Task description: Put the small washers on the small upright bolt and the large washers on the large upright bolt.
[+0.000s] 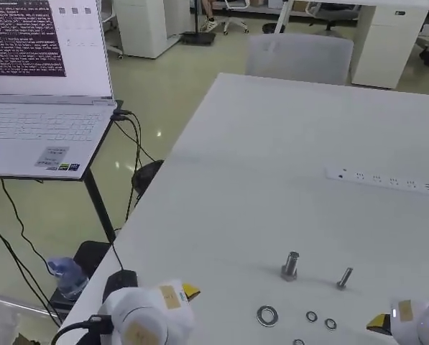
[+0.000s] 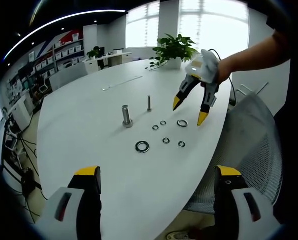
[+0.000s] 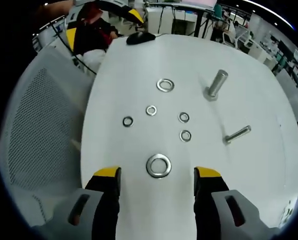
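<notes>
The large upright bolt (image 3: 216, 85) and the small upright bolt (image 3: 237, 134) stand near each other on the white bench (image 3: 139, 60). All the washers lie flat on the bench beside them. Four small washers (image 3: 183, 117) are scattered in a loose cluster. One large washer (image 3: 158, 165) lies on the side nearest my right gripper (image 3: 158, 182), and the second large washer (image 3: 165, 85) lies beyond the cluster. My right gripper hovers above the bench, its fingers spread and released, with the first large washer just ahead of the gap between them. My left gripper (image 2: 157, 172) is at the bench's edge, well apart from the washers, its fingers also released and empty. A power strip (image 1: 383, 180) lies farther back on the bench. An open laptop (image 1: 42, 122) sits on a stand beside the bench.
</notes>
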### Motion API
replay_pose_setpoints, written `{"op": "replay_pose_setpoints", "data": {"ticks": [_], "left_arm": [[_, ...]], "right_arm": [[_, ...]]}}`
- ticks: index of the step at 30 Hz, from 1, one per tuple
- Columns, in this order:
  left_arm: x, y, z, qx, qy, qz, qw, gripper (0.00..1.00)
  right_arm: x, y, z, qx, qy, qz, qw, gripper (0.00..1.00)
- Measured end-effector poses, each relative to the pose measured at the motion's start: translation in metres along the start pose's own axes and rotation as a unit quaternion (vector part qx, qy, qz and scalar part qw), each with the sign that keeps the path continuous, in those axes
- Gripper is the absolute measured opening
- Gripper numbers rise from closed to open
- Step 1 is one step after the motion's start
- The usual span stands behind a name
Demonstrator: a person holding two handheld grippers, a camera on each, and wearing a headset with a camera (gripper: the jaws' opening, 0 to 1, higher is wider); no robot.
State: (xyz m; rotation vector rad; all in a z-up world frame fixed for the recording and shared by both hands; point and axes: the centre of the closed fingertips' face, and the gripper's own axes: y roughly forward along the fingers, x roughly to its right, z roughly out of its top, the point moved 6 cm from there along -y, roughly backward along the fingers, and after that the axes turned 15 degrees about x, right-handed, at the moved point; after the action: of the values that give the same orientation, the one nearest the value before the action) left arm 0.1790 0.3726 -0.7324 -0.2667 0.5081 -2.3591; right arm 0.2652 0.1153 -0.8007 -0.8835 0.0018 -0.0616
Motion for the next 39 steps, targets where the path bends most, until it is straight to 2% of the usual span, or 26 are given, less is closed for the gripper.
{"op": "replay_pose_setpoints", "data": {"ticks": [14, 22, 26, 35, 39], "left_arm": [[-0.001, -0.001, -0.004, -0.002, 0.0, -0.004, 1.0, 0.99], [-0.004, -0.003, -0.005, 0.003, -0.003, -0.004, 1.0, 0.99], [-0.005, -0.004, -0.005, 0.002, 0.001, -0.005, 1.0, 0.99], [-0.004, -0.003, -0.004, 0.005, 0.002, -0.009, 0.9999, 0.97], [-0.002, -0.003, -0.005, 0.002, 0.002, -0.013, 0.9999, 0.95]], "right_arm": [[0.003, 0.01, -0.002, -0.028, -0.015, 0.017, 0.9993, 0.49], [0.004, 0.017, -0.007, -0.048, -0.024, 0.018, 0.9984, 0.47], [0.005, 0.016, -0.006, -0.046, -0.019, 0.018, 0.9986, 0.46], [0.0, 0.017, -0.006, -0.059, -0.016, 0.028, 0.9977, 0.41], [0.001, 0.018, -0.004, -0.07, -0.015, 0.025, 0.9971, 0.34]]}}
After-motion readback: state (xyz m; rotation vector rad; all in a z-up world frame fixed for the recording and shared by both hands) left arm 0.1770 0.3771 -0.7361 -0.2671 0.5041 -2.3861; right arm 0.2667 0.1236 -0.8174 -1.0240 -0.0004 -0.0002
